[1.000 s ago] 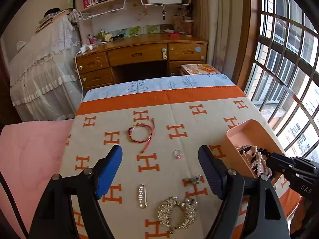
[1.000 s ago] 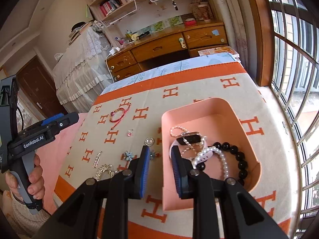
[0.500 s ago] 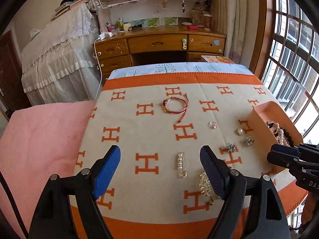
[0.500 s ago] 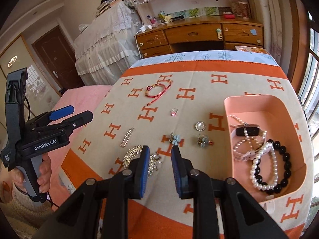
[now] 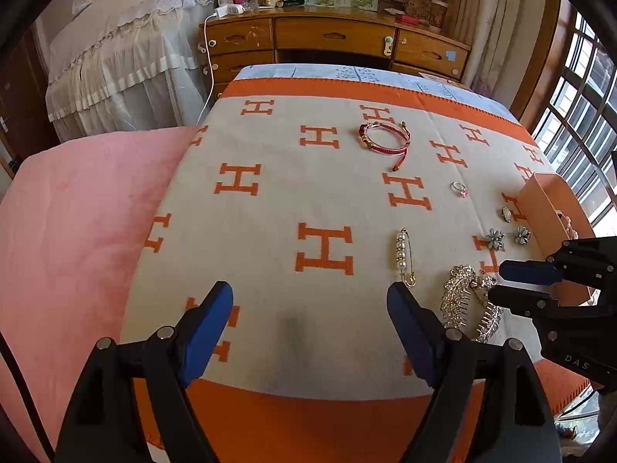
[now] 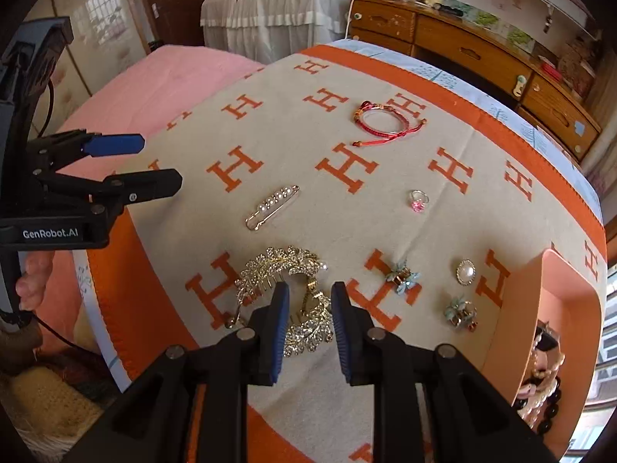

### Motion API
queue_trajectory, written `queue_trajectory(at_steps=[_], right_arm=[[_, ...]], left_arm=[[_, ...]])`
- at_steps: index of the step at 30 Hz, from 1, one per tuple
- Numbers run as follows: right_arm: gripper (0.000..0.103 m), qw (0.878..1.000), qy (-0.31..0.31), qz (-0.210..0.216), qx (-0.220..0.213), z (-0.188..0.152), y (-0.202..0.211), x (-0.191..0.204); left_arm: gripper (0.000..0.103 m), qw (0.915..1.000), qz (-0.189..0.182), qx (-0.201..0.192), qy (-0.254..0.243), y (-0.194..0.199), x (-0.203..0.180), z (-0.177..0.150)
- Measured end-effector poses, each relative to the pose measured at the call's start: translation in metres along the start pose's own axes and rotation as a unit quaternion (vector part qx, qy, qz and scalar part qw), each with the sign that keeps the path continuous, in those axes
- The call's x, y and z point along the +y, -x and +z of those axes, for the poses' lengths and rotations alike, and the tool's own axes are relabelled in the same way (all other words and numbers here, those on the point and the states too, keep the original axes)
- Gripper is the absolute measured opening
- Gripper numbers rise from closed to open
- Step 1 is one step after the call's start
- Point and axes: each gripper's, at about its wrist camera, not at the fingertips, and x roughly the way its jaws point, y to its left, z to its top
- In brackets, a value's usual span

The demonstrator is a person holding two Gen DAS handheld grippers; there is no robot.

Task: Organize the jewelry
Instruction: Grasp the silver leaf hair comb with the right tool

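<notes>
Jewelry lies on a beige blanket with orange H marks. A gold rhinestone leaf hair comb [image 6: 287, 289] [image 5: 468, 301] lies near the front edge. My right gripper [image 6: 306, 293] hovers just above it, partly open, jaws on either side of its middle. A pearl pin [image 6: 272, 206] [image 5: 403, 256], red cord bracelet [image 6: 381, 123] [image 5: 383, 139], pink ring [image 6: 418, 200], pearl brooch [image 6: 466, 272] and two flower earrings [image 6: 403, 276] lie around. My left gripper [image 5: 310, 314] is wide open and empty over bare blanket.
A pink box [image 6: 555, 308] at the right holds pearl and black bead bracelets [image 6: 543, 382]. A pink cushion [image 5: 77, 223] lies left of the blanket. A wooden desk [image 5: 335, 38] and a covered piece of furniture stand behind. Windows are at the right.
My right gripper moved left from the pink box to above the leaf hair comb and opened a little wider. My left gripper drew back and swung left, staying open.
</notes>
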Motion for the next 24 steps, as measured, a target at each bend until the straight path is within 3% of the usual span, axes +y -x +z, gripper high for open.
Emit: queue_trajectory(at_steps=[4,9,12,13,18,24], right_arm=[[0.022,0.998,0.036,-0.009,0.043,0.007,-0.017,0.001],[0.022,0.995,0.079,-0.020,0.063,0.013,-0.029,0.008],[0.016,0.994,0.081,-0.018,0.067,0.016,-0.031,0.008],[0.011,0.995,0.076,-0.014,0.068,0.016,-0.031,0.007],[0.008,0.998,0.025,0.002,0.060,0.016,-0.028,-0.006],[0.008,0.998,-0.065,0.026,-0.005,0.014,0.000,-0.033]], left_arm=[[0.081,0.9999,-0.007,0.007,0.004,-0.006,0.003,0.000],[0.081,0.9999,-0.010,0.012,0.001,-0.013,0.004,0.002],[0.081,0.9999,-0.011,0.013,-0.001,-0.016,0.005,0.006],[0.081,0.9998,-0.011,0.014,-0.002,-0.017,0.005,0.008],[0.081,0.9997,-0.012,0.014,-0.017,-0.024,0.000,0.024],[0.081,0.9989,-0.009,0.007,-0.046,-0.035,-0.015,0.054]])
